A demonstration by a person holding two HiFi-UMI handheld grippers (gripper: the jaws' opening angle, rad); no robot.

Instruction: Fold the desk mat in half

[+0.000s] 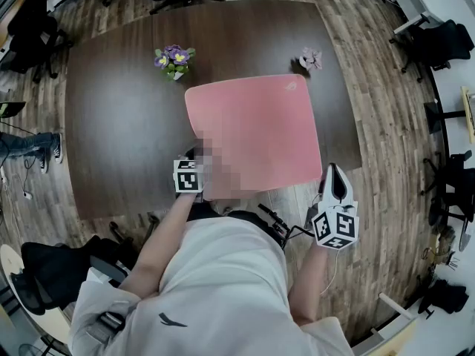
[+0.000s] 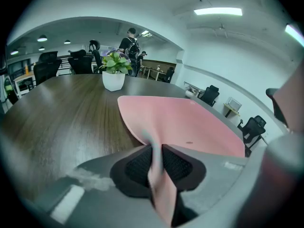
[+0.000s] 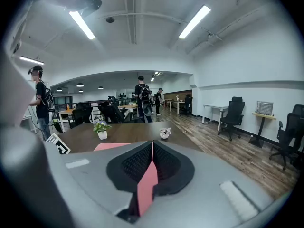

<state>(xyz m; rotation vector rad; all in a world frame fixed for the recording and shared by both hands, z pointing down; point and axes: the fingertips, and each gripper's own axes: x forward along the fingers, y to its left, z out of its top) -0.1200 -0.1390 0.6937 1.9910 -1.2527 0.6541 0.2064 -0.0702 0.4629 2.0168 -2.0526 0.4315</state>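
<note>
Two small potted plants are being carried by the table point(image 1: 111, 124) beyond the desk mat point(image 1: 256, 136). A purple-flowered plant point(image 1: 173, 59) in a white pot is standing off the mat's far left corner, and a pale pink-flowered pot point(image 1: 311, 58) is standing just past its far right corner. Both are being kept apart from the mat.

The mat is being spread across the near right part of the table. Its near left corner is being pinched between the jaws of the left gripper point(image 2: 156, 160), where the sheet is being drawn up from the table. Its near right corner is being pinched likewise by the jaws of the right gripper point(image 3: 152, 163), at the table's edge.

The mat is being shown as a thin, limp, salmon-pink sheet with rounded corners and a smooth matte face. The jaw pads are black and cross-hatched.

The table is dark brown with a straight wood grain and rounded corners. It is being surrounded by a plank floor point(image 1: 371, 73) and black office chairs point(image 1: 438, 39). White walls and ceiling strip lights are being seen in both gripper views, and people point(image 3: 142, 96) are standing far back in the open office.
</note>
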